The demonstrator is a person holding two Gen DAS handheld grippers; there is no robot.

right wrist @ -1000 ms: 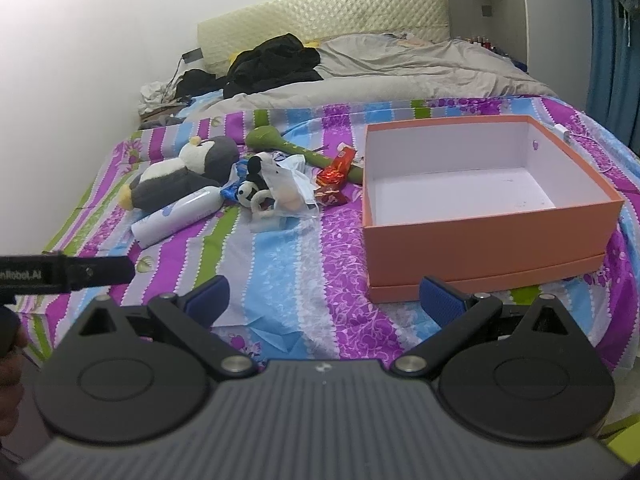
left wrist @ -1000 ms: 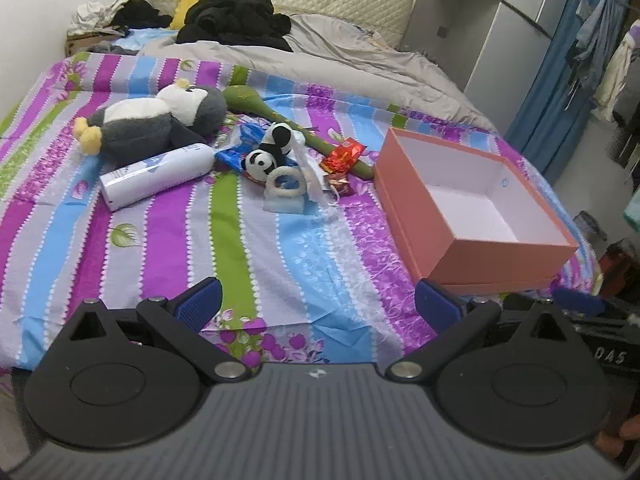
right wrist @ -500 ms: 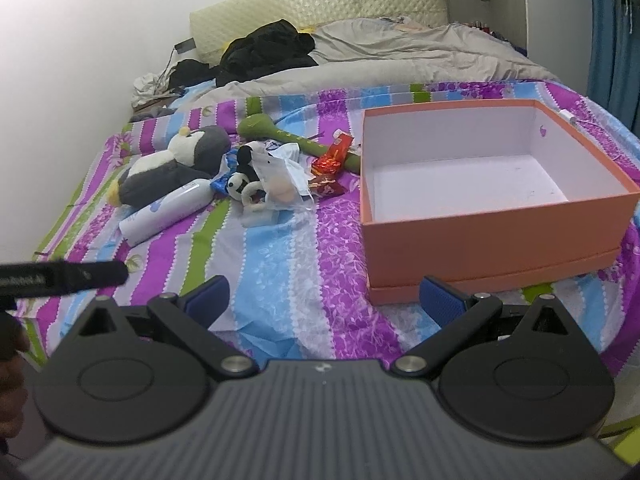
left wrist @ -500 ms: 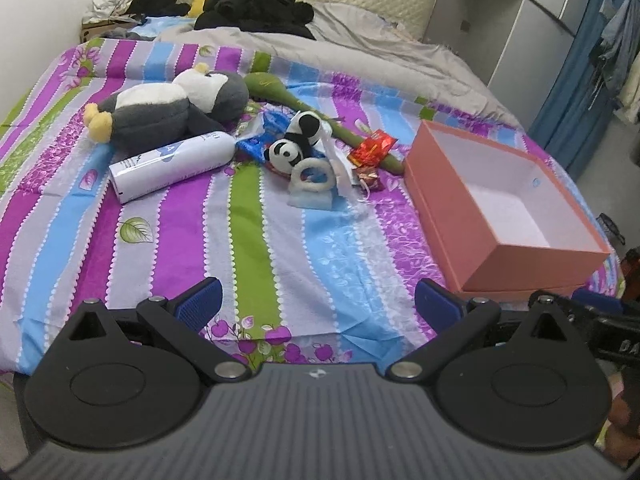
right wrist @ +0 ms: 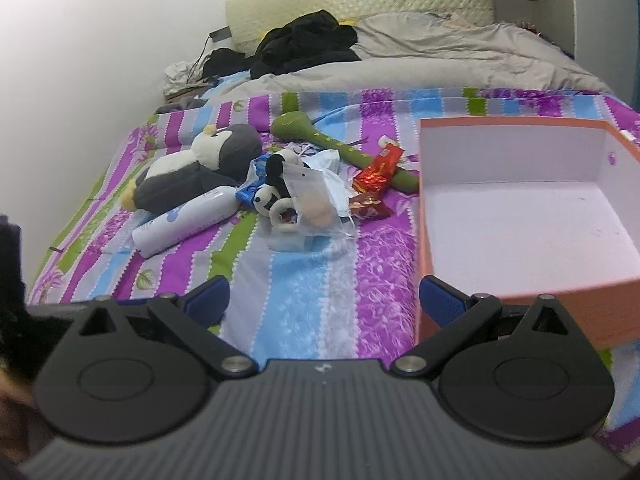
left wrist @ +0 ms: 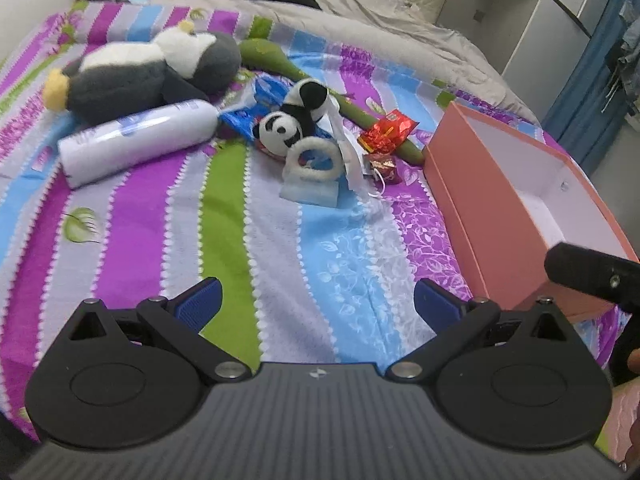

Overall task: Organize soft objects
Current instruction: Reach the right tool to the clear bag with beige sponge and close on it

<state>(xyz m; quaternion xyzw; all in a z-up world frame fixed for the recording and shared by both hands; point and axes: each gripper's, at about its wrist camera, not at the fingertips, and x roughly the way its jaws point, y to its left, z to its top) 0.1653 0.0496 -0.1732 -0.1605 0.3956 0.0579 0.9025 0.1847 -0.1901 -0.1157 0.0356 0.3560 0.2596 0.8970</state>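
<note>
Both grippers have come closer to the pile on the bed since a second ago, and the toys now loom larger in each view. Between the grey penguin plush (left wrist: 152,68) and the pink box (left wrist: 516,216), the small panda (left wrist: 294,120) lies on the striped bedspread (left wrist: 280,240) beside a white bottle (left wrist: 136,142) and red wrappers (left wrist: 386,132). Nothing is in the box yet. Left gripper (left wrist: 316,300) and right gripper (right wrist: 324,300) both hover spread wide, empty. This looks like the approach: next, one claw must drop over a plush and close gently.
</note>
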